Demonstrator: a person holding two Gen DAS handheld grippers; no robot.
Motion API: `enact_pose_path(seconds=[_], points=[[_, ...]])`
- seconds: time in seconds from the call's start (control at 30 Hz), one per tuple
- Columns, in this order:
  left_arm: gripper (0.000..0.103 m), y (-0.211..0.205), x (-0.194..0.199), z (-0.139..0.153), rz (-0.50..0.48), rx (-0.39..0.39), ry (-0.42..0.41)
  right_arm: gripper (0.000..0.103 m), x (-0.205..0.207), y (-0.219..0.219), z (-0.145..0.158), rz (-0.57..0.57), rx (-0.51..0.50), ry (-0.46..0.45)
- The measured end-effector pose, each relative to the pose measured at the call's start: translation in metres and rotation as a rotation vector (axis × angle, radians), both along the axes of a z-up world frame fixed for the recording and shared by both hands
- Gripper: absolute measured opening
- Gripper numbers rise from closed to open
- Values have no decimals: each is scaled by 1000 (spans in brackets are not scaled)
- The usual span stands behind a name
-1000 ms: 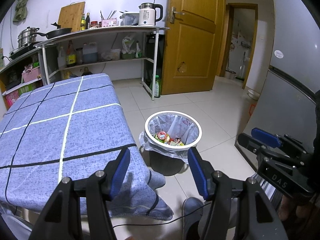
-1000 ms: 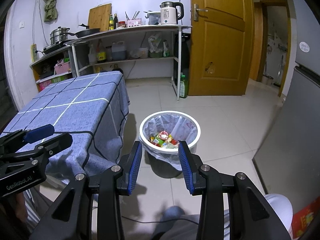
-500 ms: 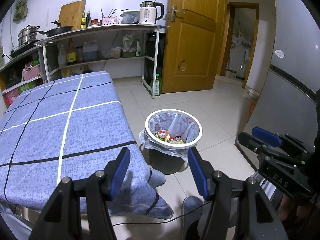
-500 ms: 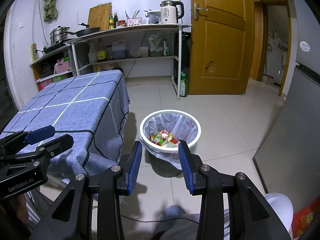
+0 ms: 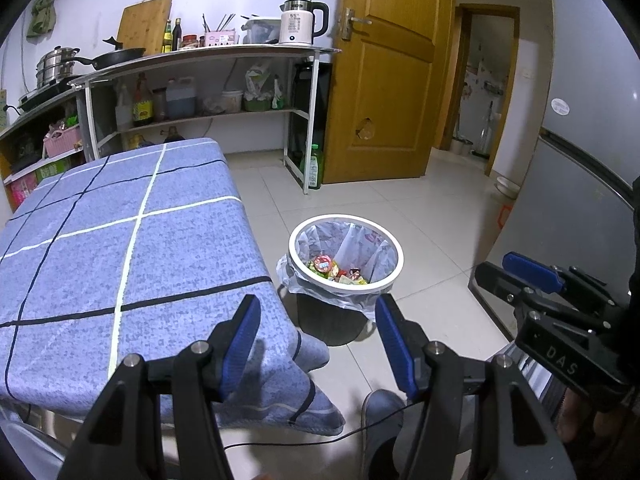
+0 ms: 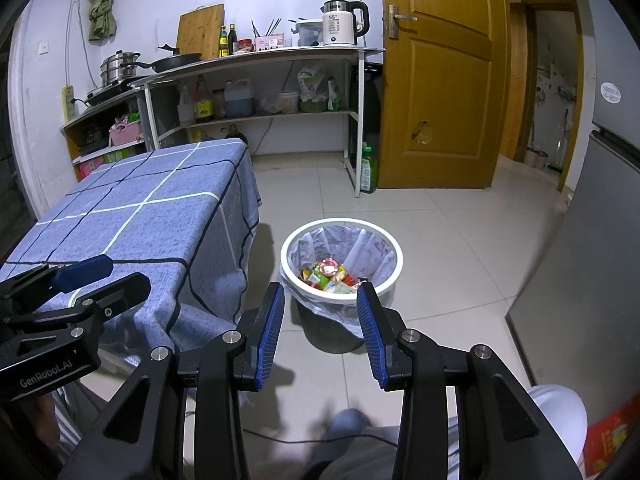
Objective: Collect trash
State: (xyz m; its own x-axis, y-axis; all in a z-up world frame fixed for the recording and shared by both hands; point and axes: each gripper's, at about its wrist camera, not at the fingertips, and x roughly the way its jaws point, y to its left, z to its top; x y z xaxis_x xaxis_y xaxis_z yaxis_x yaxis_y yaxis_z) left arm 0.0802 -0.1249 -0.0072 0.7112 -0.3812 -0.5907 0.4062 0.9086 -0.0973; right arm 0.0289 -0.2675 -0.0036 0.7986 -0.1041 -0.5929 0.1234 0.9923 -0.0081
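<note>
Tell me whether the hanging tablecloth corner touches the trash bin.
Apart. In the right wrist view, bare floor tiles show between the tablecloth drape and the trash bin.

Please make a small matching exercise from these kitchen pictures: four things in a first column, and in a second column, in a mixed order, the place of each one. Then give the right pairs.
Things:
1. white kettle
2. trash bin
3. green bottle
4. checked blue cloth

Places:
A. on the floor beside the wooden door
B. spread over the table
C. on the top shelf
D. on the floor beside the table, lined with a bag, wrappers inside

Pairs: 1-C, 2-D, 3-A, 4-B
</note>
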Motion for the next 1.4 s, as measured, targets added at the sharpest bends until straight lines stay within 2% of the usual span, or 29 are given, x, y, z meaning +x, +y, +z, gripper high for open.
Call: enact_pose_path(seconds=[1.4], points=[[62,-6,-2,-3,16,-3,17,39,-1,-1,0,5,-2,6]])
